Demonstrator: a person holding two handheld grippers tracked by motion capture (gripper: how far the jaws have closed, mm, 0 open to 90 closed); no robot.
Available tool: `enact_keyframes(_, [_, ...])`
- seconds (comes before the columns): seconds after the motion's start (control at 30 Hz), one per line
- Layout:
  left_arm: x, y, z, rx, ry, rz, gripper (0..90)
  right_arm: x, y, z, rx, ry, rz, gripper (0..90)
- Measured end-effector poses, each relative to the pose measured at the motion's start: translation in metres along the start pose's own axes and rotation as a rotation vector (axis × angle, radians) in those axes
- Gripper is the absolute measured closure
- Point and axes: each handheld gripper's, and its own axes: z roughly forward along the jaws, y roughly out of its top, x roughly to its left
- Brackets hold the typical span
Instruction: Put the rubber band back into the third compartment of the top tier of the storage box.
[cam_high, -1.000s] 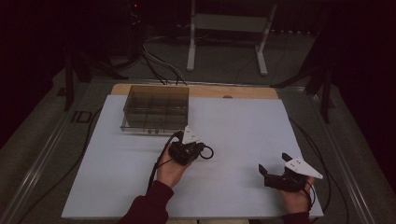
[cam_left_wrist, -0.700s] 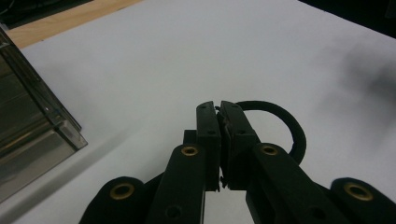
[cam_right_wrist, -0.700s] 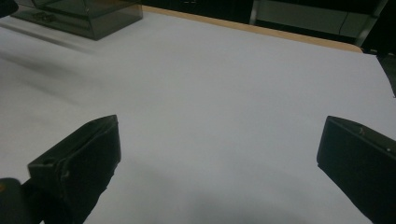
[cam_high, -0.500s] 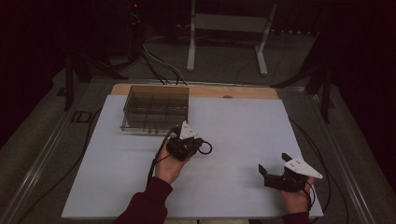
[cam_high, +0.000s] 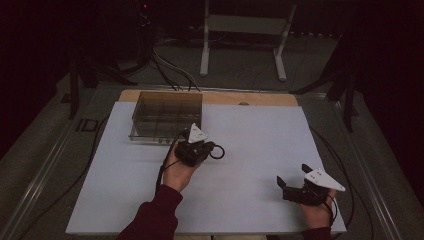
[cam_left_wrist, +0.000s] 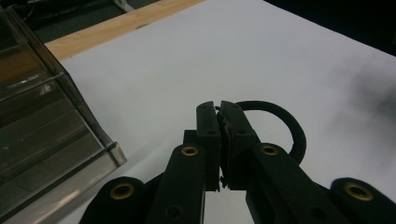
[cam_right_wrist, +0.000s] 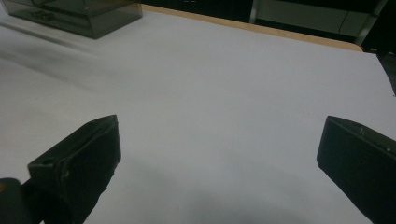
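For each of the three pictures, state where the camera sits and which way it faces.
High view: above the person's side, looking forward and down on the table; forearms, left gripper, right gripper.
Left gripper view: rides that gripper, jaws shut on a black ring.
Right gripper view: faces across the table, jaws wide apart.
All three share the clear box.
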Motion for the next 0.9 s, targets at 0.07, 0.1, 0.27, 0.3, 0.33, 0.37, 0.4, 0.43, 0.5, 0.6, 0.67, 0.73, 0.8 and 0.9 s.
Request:
enact_keyframes(0.07, [0.001,0.001,0.0,-0.002,0.002,-0.002,88.3,0.0,0.0,0.0,0.0,0.0,0.0,0.1])
enact_keyframes(0.1, [0.002,0.001,-0.001,-0.003,0.003,-0.004,88.3,0.0,0.0,0.0,0.0,0.0,0.0,0.1])
enact_keyframes(0.27, [0.005,0.003,-0.002,-0.005,0.007,-0.009,88.3,0.0,0.0,0.0,0.0,0.0,-0.001,0.1])
enact_keyframes(0.3, [0.005,0.003,-0.002,-0.007,0.008,-0.011,88.3,0.0,0.0,0.0,0.0,0.0,0.0,0.1])
enact_keyframes(0.33, [0.006,0.004,-0.002,-0.006,0.009,-0.011,88.3,0.0,0.0,0.0,0.0,0.0,0.0,0.1])
enact_keyframes(0.37, [0.006,0.004,-0.003,-0.007,0.011,-0.012,88.3,0.0,0.0,0.0,0.0,0.001,0.0,0.1])
enact_keyframes(0.4, [0.007,0.005,-0.003,-0.009,0.011,-0.014,88.3,0.0,0.0,0.0,0.0,0.001,0.0,0.1])
enact_keyframes(0.43, [0.007,0.005,-0.003,-0.008,0.011,-0.012,88.3,0.0,0.0,0.0,0.0,0.001,0.0,0.1])
enact_keyframes(0.5, [0.008,0.006,-0.004,-0.011,0.013,-0.014,88.3,0.0,0.0,0.0,0.001,0.001,-0.002,0.1])
enact_keyframes(0.6, [0.009,0.008,-0.004,-0.013,0.015,-0.013,88.3,0.0,0.0,0.0,0.0,0.001,-0.001,0.1])
enact_keyframes(0.67, [0.009,0.009,-0.004,-0.01,0.017,-0.01,88.3,0.0,0.0,0.0,0.001,0.001,-0.001,0.1])
enact_keyframes(0.73, [0.01,0.01,-0.005,-0.008,0.019,-0.009,88.3,0.0,0.0,0.0,0.0,0.001,-0.001,0.1])
enact_keyframes(0.8, [0.011,0.01,-0.005,-0.009,0.022,-0.009,88.3,0.0,0.0,0.0,0.001,0.001,-0.001,0.1])
enact_keyframes(0.9, [0.013,0.011,-0.006,-0.013,0.025,-0.014,88.3,0.0,0.0,0.0,0.0,0.001,-0.001,0.1])
